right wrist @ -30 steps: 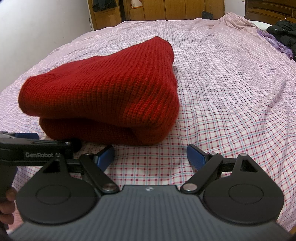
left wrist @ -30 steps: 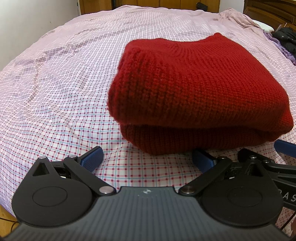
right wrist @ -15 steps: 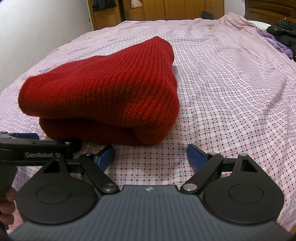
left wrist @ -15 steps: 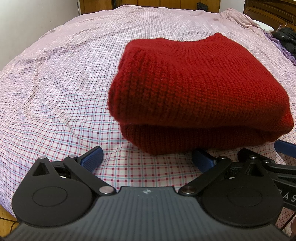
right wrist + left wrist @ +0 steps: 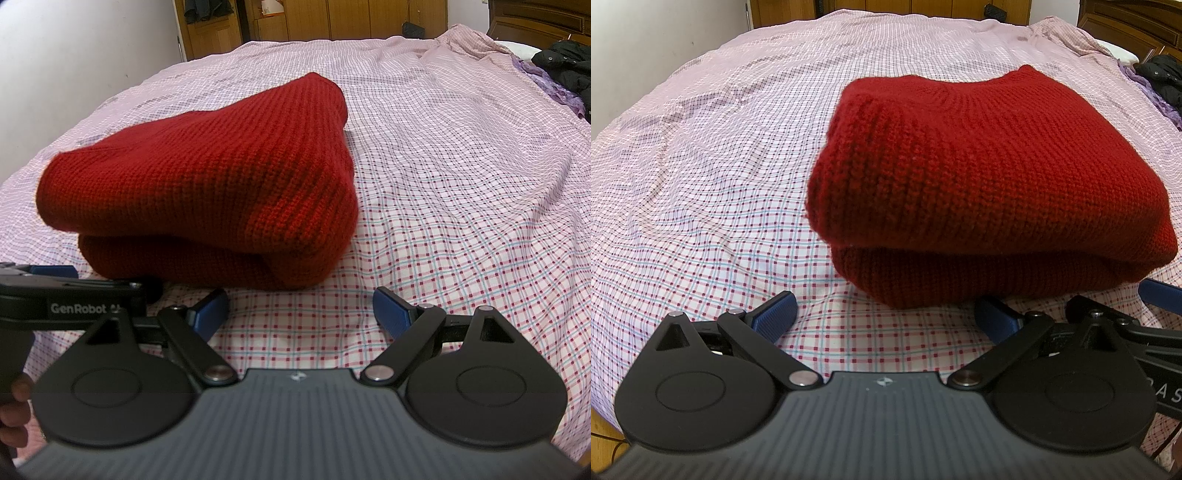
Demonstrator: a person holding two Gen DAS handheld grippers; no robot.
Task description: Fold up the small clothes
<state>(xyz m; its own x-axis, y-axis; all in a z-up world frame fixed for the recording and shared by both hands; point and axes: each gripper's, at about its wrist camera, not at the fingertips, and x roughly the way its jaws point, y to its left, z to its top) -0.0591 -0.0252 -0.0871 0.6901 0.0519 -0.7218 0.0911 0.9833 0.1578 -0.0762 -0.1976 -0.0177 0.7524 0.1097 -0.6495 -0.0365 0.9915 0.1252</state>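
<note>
Both jaws spread, empty. Folded red sweater (image 5: 990, 192) lies just ahead on the bed (image 5: 701, 166), long axis crosswise. My left gripper (image 5: 884, 314) and right gripper (image 5: 301, 308) look equally near.

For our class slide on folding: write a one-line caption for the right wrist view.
Folded red knitted sweater lying on a pink checked bedsheet, open right hand-held gripper just short of it.

soft even indoor light, fisheye-bent edges, sharp focus.
</note>
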